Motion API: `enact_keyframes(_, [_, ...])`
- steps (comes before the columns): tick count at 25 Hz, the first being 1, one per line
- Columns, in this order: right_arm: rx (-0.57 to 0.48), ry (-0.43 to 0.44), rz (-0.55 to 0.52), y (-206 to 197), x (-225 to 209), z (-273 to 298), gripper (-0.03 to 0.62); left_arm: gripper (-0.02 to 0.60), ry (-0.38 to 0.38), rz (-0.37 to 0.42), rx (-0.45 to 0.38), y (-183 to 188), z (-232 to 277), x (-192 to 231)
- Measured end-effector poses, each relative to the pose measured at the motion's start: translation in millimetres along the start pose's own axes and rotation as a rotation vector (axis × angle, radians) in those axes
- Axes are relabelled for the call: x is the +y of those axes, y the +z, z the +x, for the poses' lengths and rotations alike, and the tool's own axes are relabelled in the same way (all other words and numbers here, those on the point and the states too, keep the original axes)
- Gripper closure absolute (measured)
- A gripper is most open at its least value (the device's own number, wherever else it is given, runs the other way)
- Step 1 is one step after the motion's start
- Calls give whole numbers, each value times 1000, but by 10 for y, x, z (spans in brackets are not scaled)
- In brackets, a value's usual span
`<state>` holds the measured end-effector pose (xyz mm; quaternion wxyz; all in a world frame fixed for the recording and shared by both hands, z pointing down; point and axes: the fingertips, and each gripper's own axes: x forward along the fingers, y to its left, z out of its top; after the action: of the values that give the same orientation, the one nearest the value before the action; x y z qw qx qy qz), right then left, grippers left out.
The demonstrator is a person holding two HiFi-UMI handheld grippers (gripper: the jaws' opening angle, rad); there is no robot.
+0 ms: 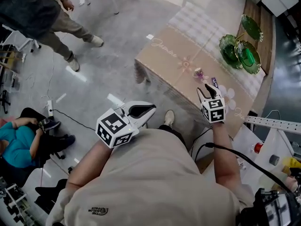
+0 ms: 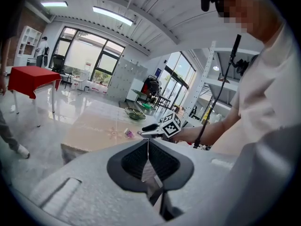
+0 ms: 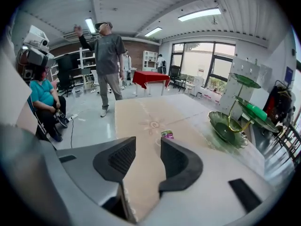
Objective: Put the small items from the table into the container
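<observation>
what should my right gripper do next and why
Probably ease the right gripper forward and down until its jaws straddle the small pink packet. The jaws stand apart with nothing between them, and the packet lies on the table just beyond their tips, slightly to the right. The green dish it likely goes into sits farther right, so a grip has to come first.

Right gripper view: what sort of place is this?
Probably an open-plan lab or office workspace rather than a home. It has long ceiling strip lights, tall dark-framed windows, white open shelving and a polished grey floor.
</observation>
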<state>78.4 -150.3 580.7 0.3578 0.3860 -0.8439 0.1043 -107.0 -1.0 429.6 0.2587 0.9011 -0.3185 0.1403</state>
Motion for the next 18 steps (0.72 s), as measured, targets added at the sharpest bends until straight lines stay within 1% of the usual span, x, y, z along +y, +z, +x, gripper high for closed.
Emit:
enact_keyframes(4, [31,28,-35,-61,-186,262,413,572,44,-31,-4,40,88,27])
enact_keyframes(9, [55,56,-62,-111,-380,567,401,572,94,-49,-10,97,215,48])
enact_keyframes(18, [92,119,-80,-211,-526,973,384,572,166,-72,-17,199,431,60])
